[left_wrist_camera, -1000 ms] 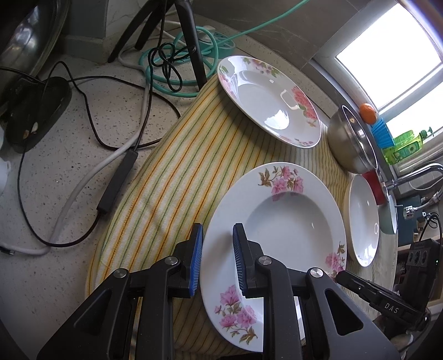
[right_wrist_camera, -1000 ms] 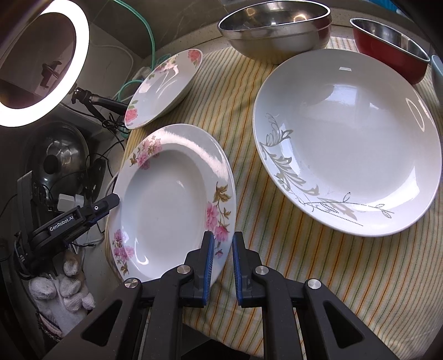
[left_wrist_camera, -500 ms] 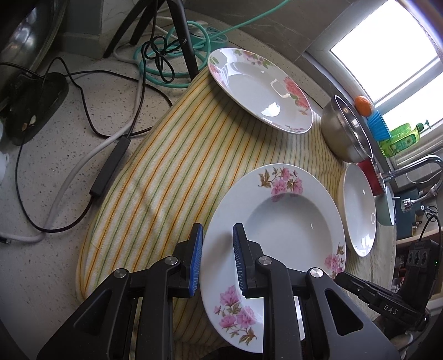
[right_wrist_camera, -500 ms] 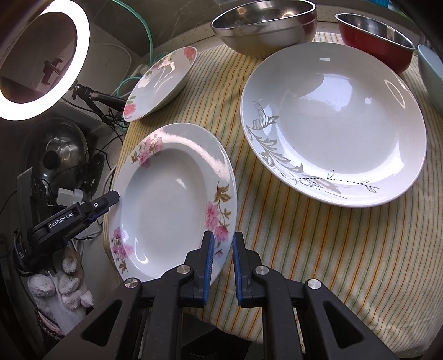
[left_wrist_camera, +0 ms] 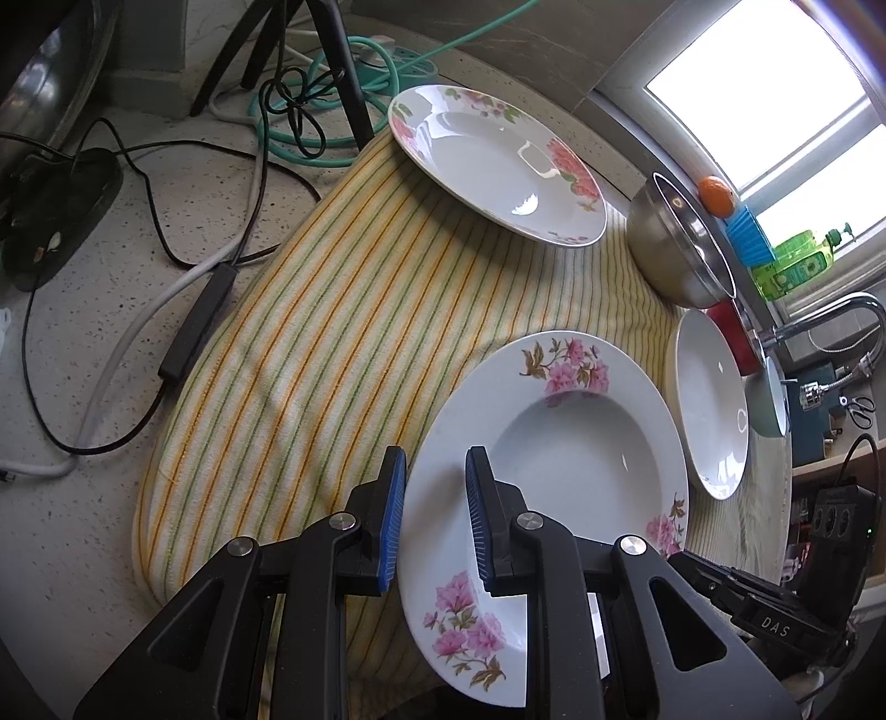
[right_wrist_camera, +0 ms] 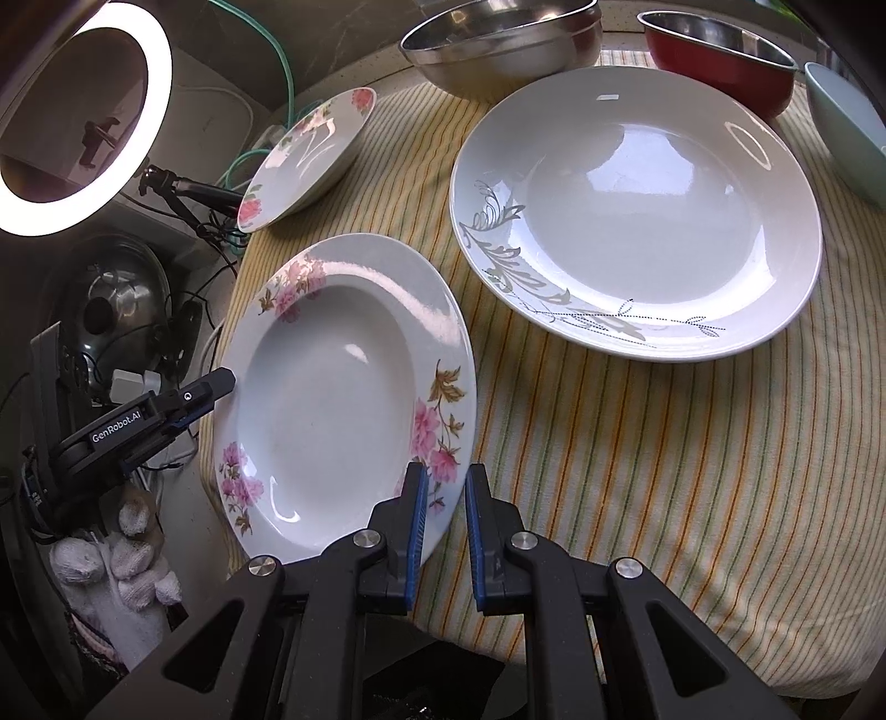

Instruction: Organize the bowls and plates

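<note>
A deep white plate with pink flowers [left_wrist_camera: 559, 471] [right_wrist_camera: 338, 399] is held above the striped cloth [left_wrist_camera: 343, 310] by both grippers. My left gripper [left_wrist_camera: 434, 518] is shut on its left rim. My right gripper [right_wrist_camera: 443, 512] is shut on its near right rim. A second pink-flowered plate [left_wrist_camera: 493, 160] [right_wrist_camera: 310, 155] lies at the cloth's far edge. A large white plate with a silver leaf pattern [right_wrist_camera: 637, 221] [left_wrist_camera: 711, 404] lies to the right.
A steel bowl [right_wrist_camera: 498, 39] [left_wrist_camera: 681, 243], a red bowl [right_wrist_camera: 720, 55] and a pale blue bowl [right_wrist_camera: 847, 122] stand at the back. Cables and a tripod [left_wrist_camera: 288, 72] lie left of the cloth. A lit ring light [right_wrist_camera: 83, 122] stands far left.
Both grippers have drawn back and lifted the flowered plate a little; the other dishes look farther off. Both holds are unchanged.
</note>
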The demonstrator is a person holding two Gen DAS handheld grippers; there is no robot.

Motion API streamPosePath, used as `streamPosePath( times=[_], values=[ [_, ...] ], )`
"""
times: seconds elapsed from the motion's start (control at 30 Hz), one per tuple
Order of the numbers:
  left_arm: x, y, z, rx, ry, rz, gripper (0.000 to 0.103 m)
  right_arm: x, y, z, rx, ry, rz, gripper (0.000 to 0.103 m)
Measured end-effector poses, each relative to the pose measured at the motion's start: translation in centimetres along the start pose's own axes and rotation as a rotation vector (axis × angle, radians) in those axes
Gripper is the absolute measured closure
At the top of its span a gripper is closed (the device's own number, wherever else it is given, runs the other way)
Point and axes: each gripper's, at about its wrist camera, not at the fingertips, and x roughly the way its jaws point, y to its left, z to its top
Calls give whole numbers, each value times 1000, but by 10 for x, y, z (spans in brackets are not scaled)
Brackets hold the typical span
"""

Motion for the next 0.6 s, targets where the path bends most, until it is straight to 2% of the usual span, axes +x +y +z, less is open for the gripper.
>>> streamPosePath(
  times=[0.6],
  values=[
    [4, -9, -5, 24, 8, 1, 83, -3, -3, -7, 13, -4, -8, 91]
  ],
)
